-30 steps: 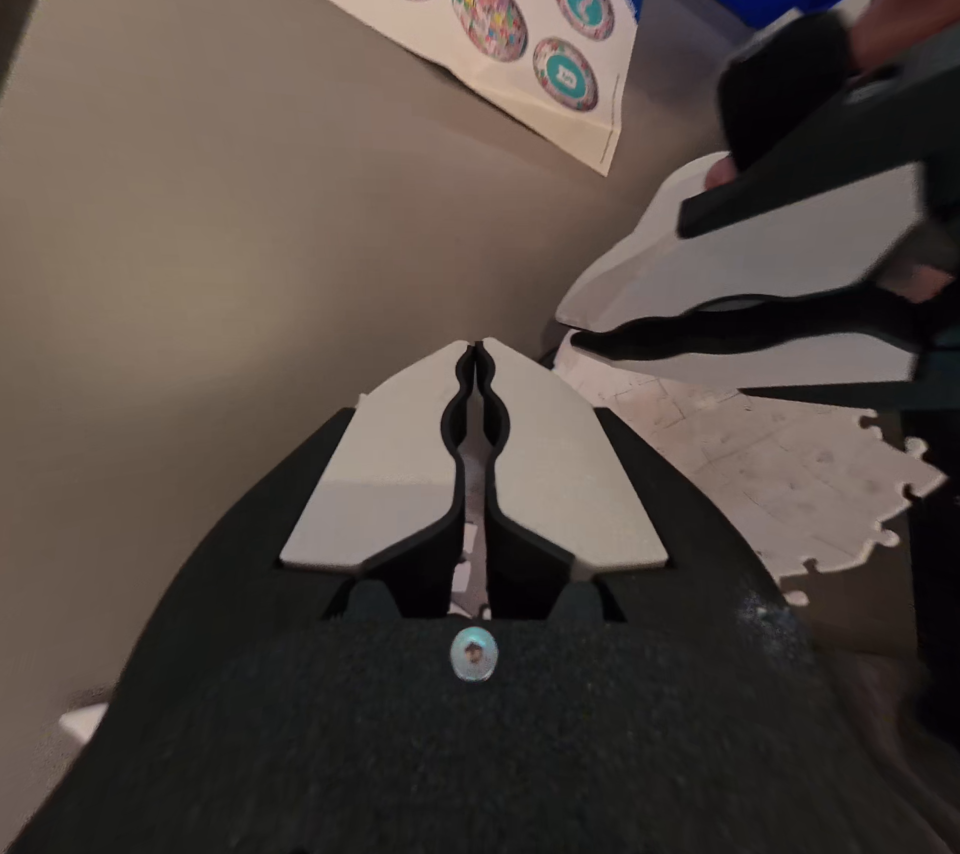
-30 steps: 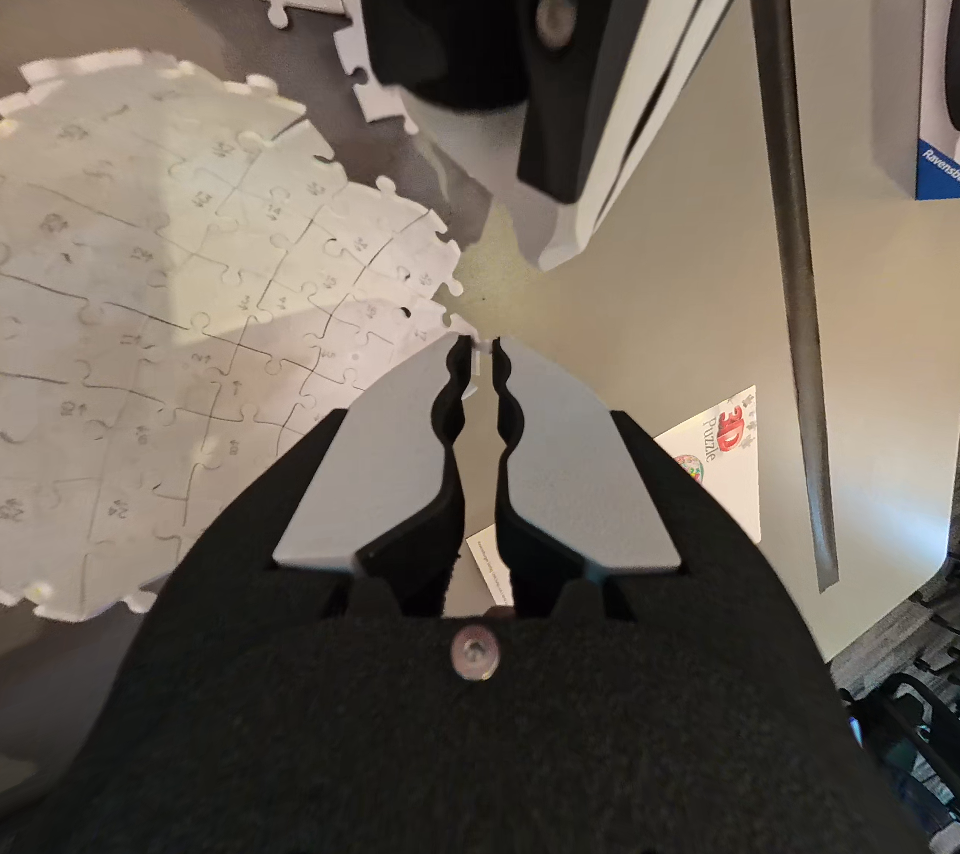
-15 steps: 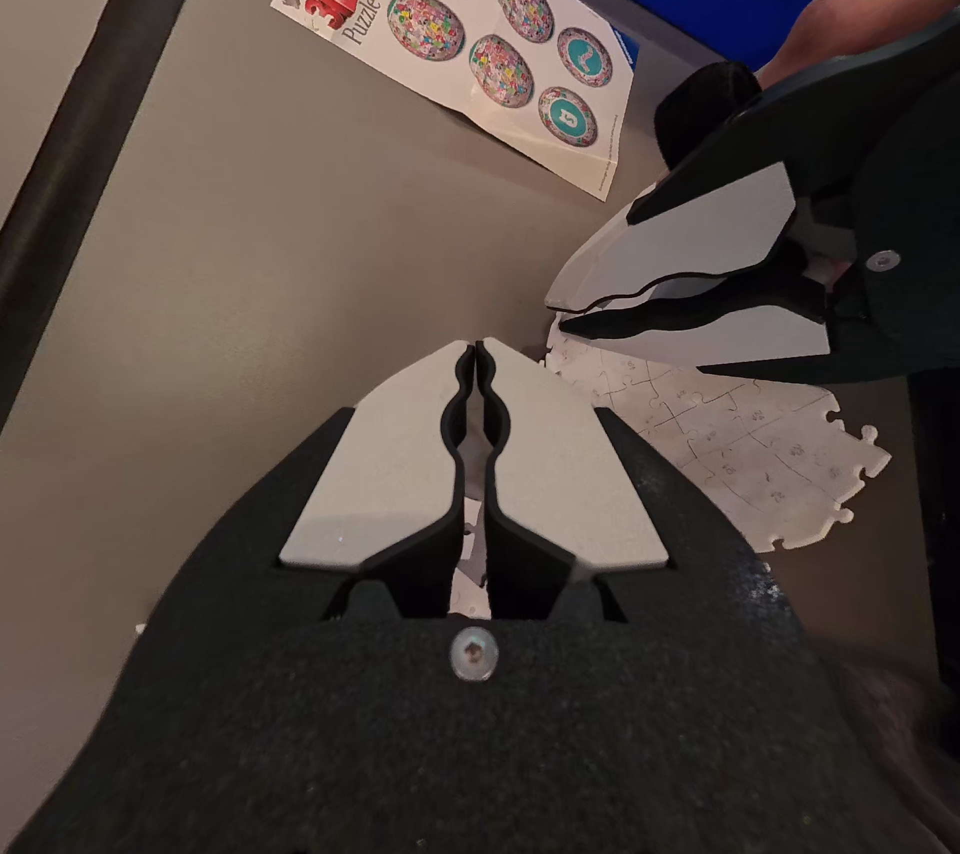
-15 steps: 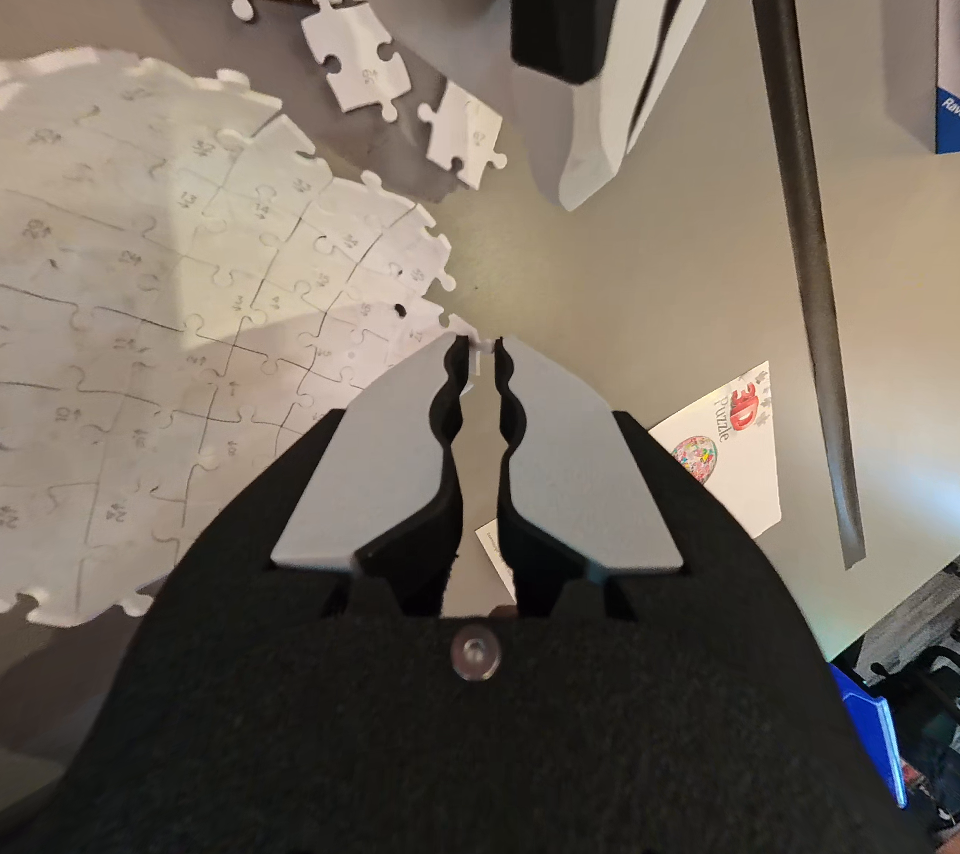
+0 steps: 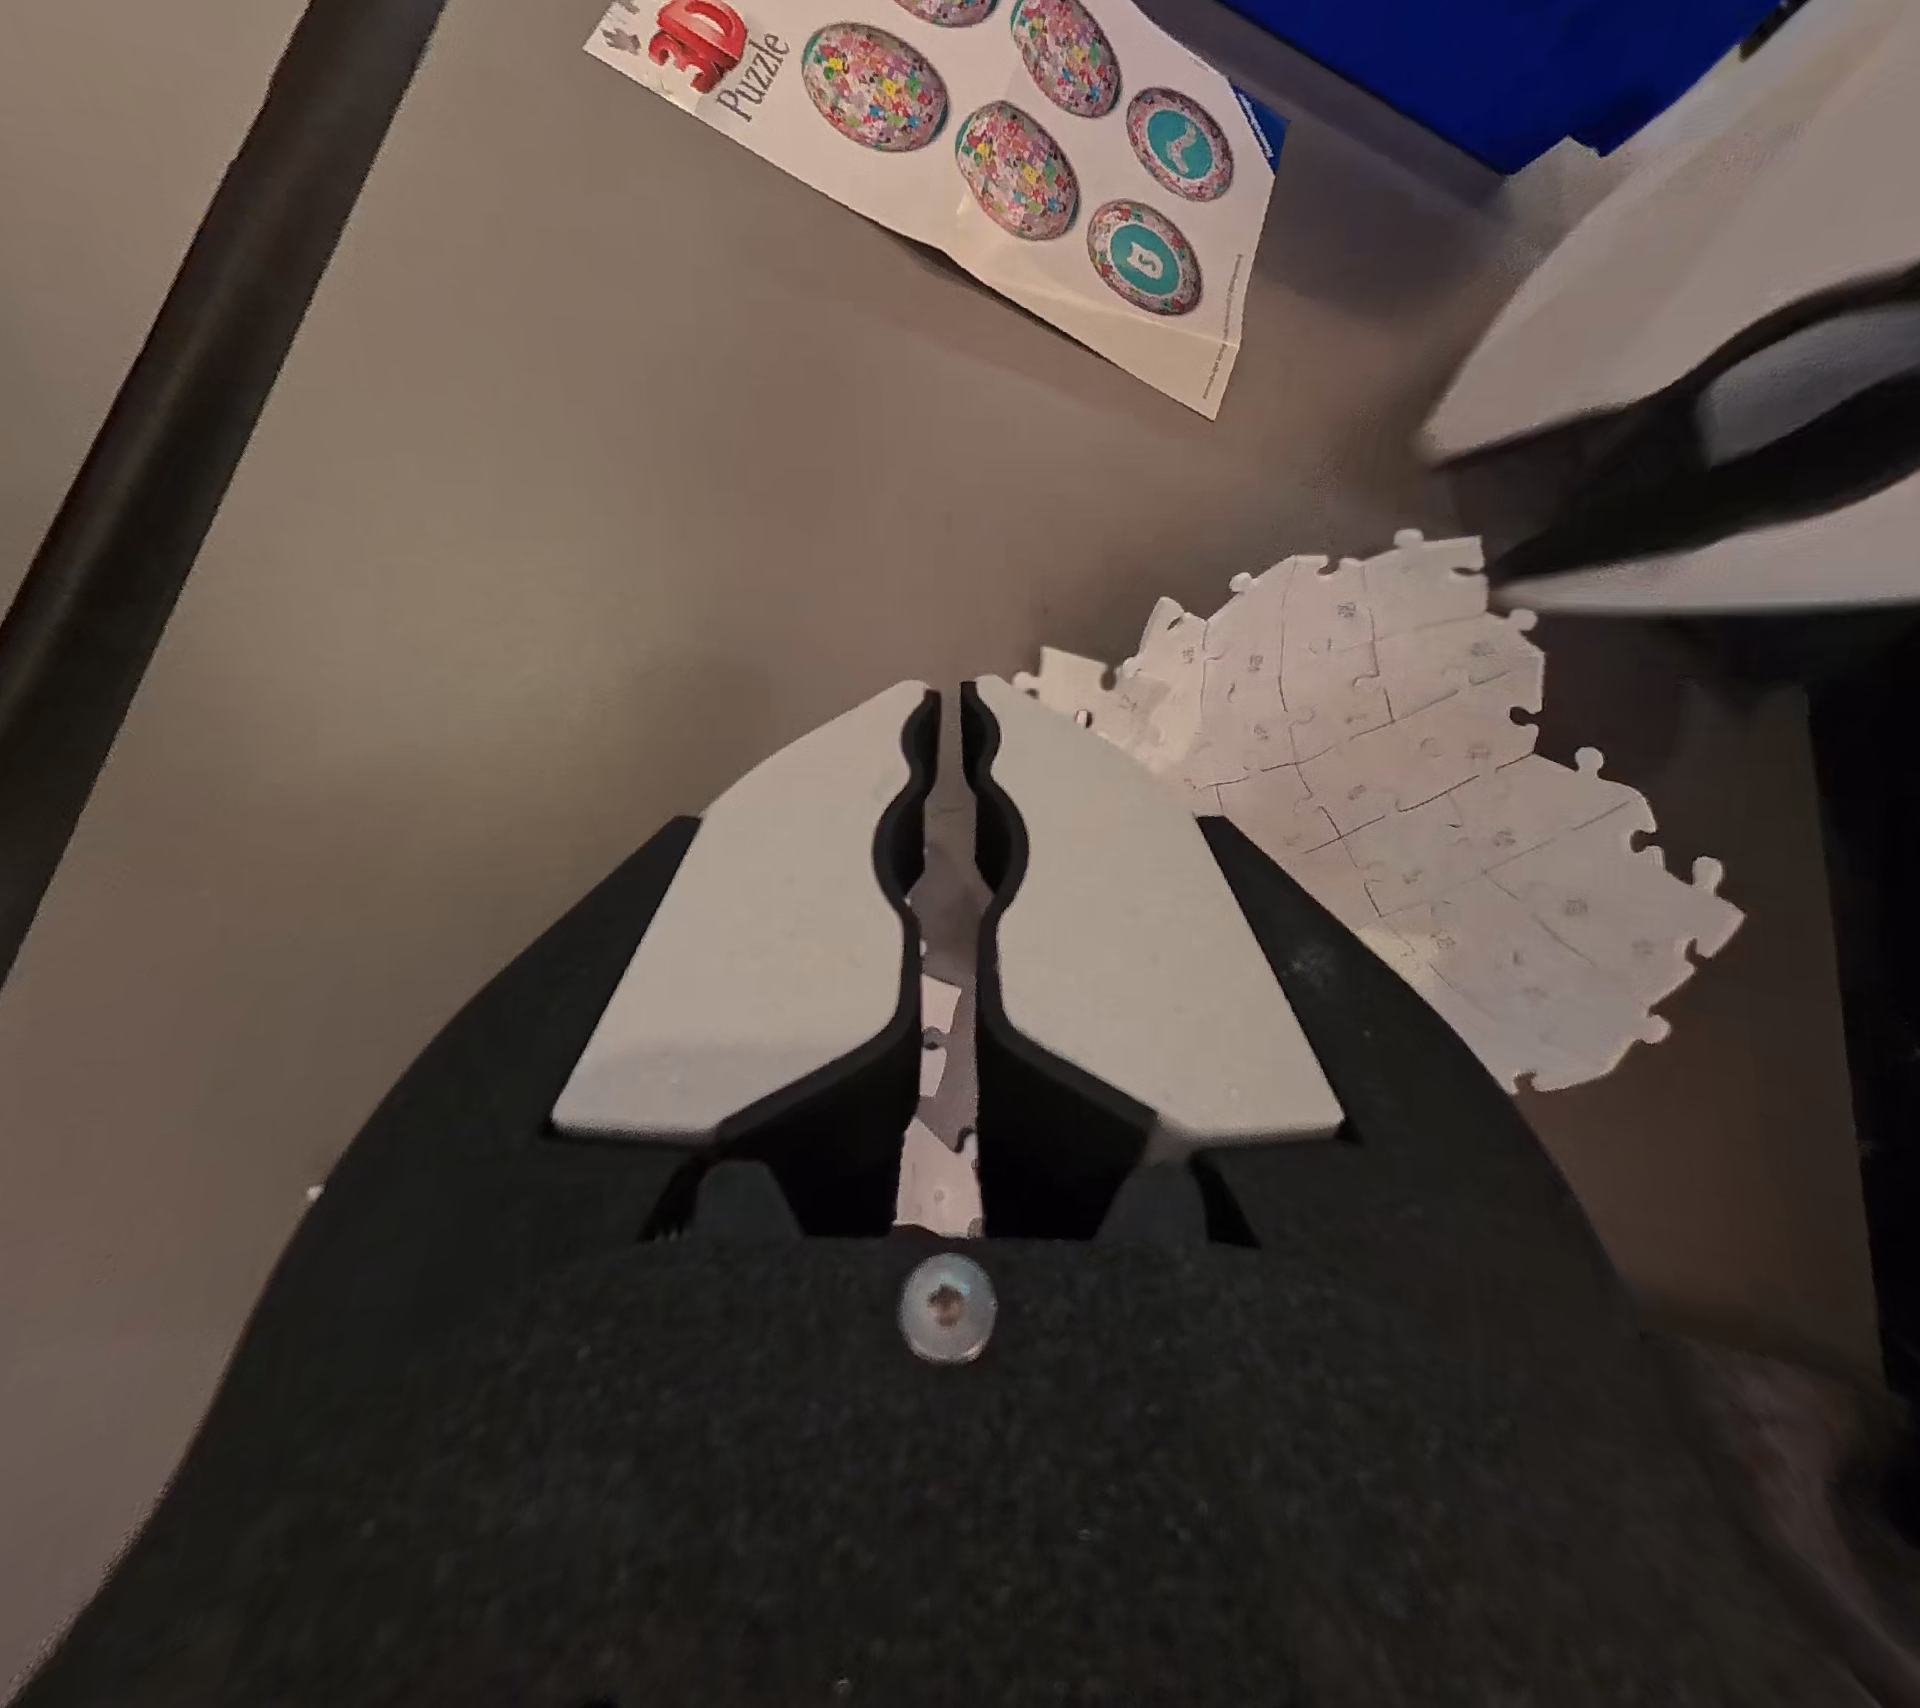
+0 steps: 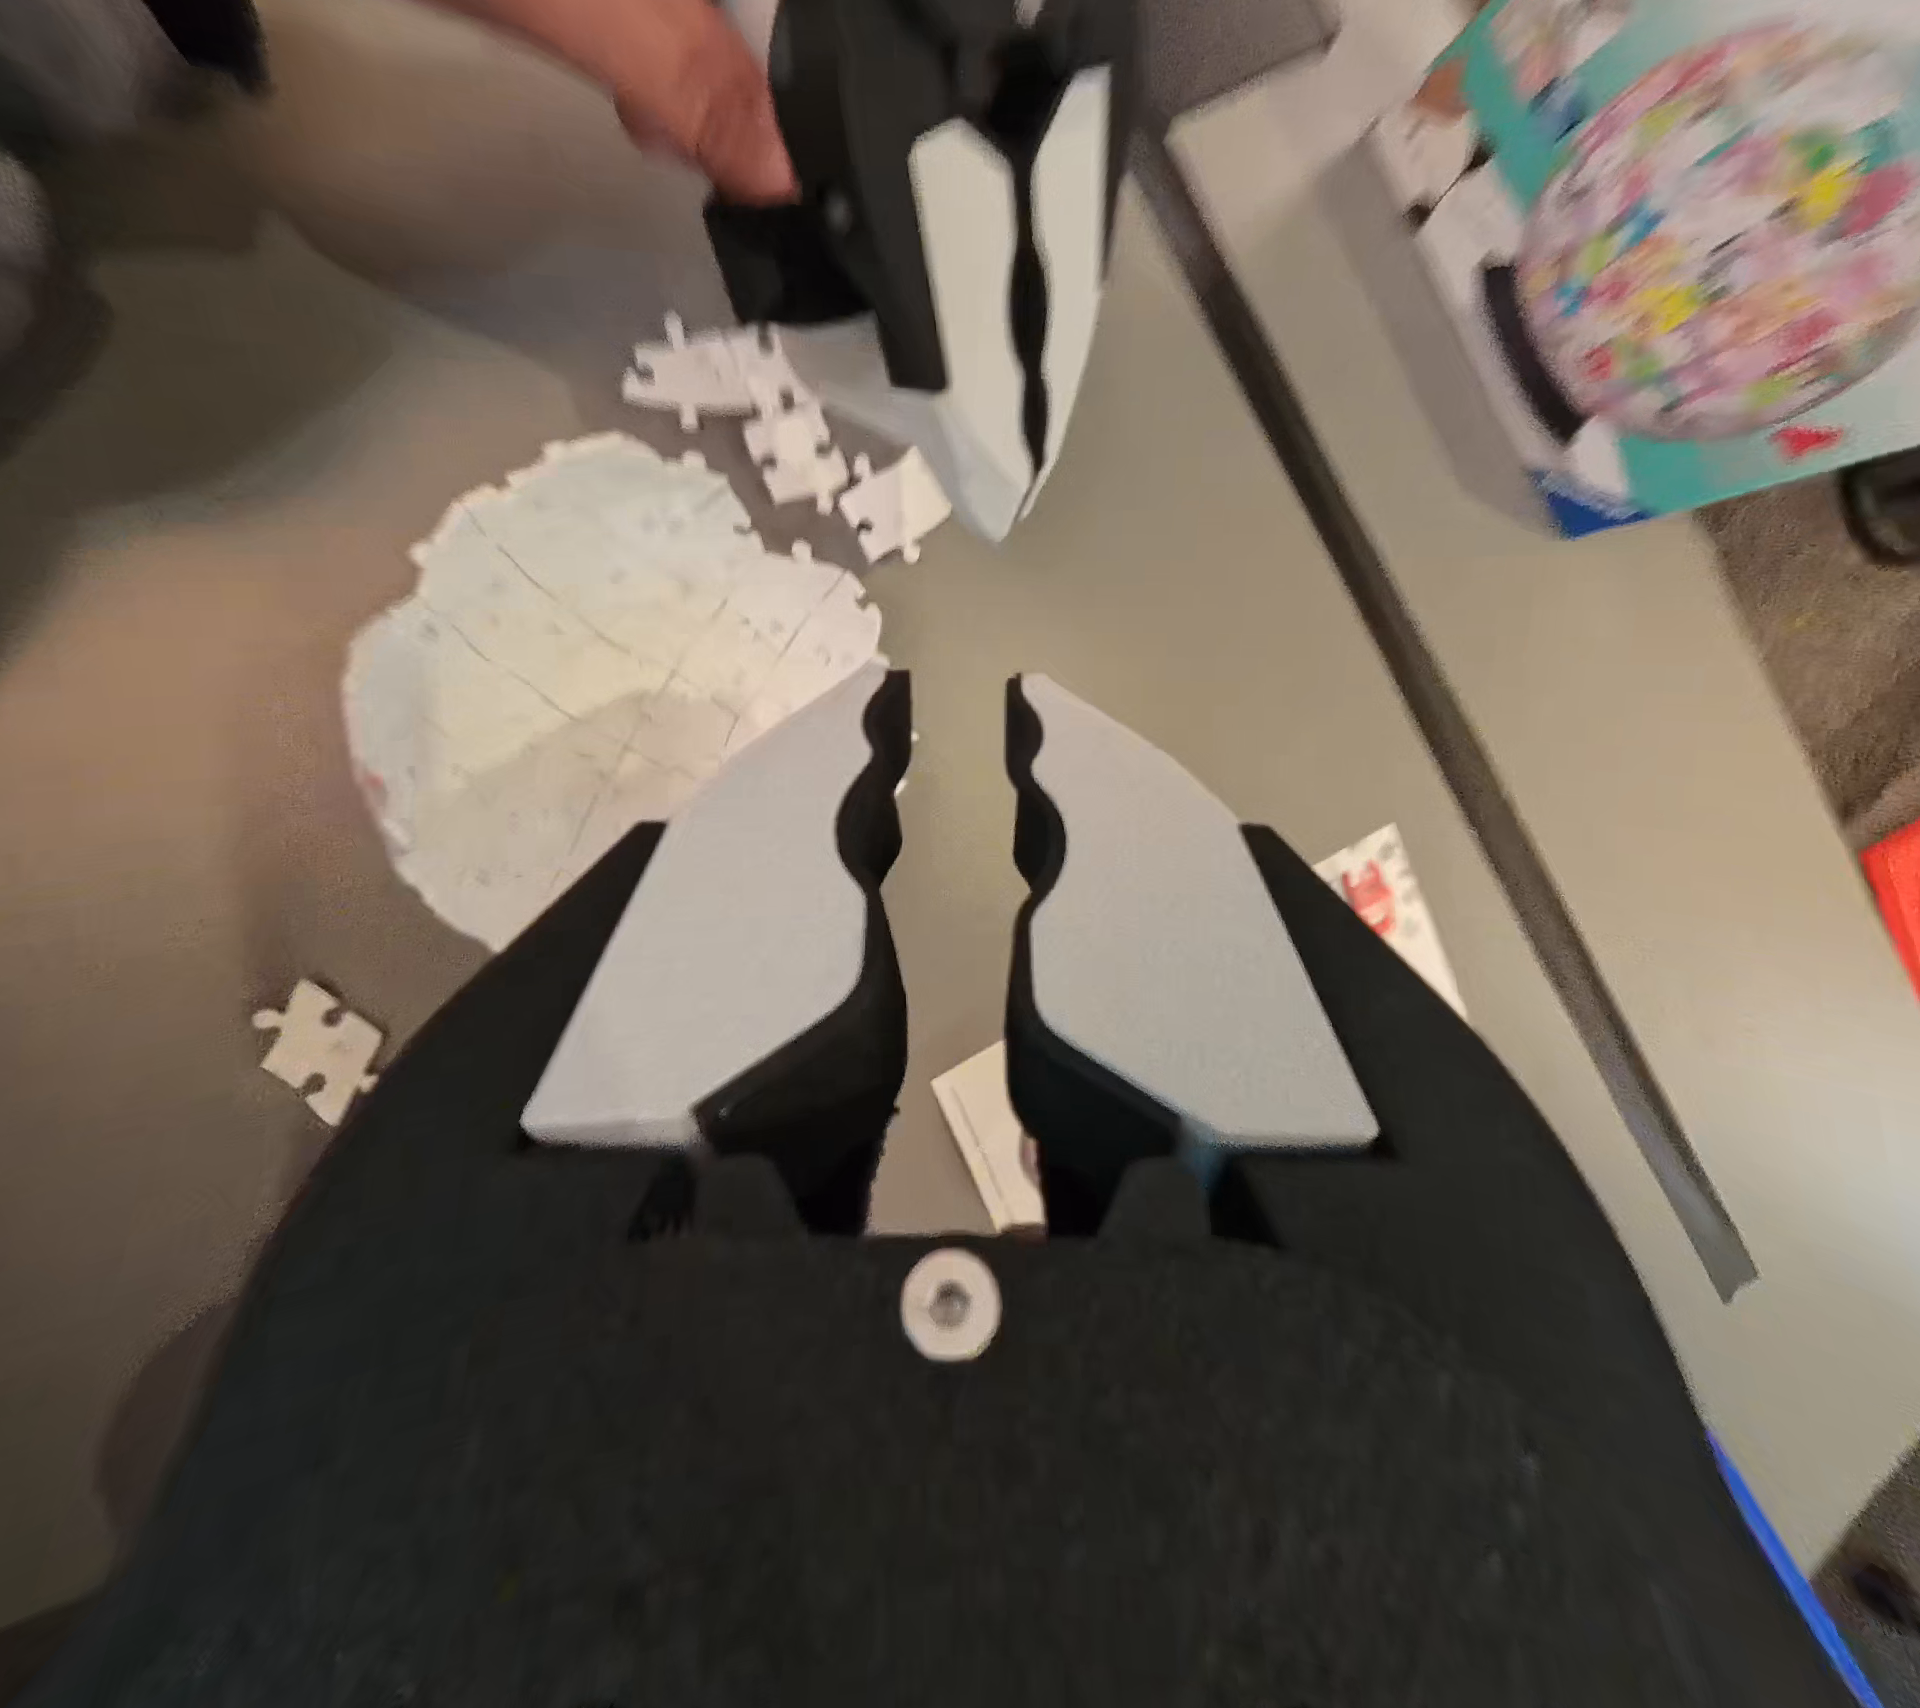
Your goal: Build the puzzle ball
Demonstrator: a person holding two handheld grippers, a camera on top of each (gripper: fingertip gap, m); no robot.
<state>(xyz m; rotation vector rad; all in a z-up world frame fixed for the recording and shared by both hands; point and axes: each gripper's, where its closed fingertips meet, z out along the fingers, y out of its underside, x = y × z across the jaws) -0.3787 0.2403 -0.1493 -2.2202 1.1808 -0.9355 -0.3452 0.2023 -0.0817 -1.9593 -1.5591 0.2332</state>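
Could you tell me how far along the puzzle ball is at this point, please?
Done: a curved section of joined pieces lies white side up on the table. In hand: nothing; the right gripper is open and empty, the left gripper shut. Left: several loose pieces, plus one apart, and closing the ball.

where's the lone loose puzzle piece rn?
Right wrist view, lower left: the loose piece lies flat on the table, apart from the assembled puzzle section, beside the right gripper body.

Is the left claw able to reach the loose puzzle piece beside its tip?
Probably yes: the left claw hangs shut beside the loose piece, nothing lies between them, but it must open first.
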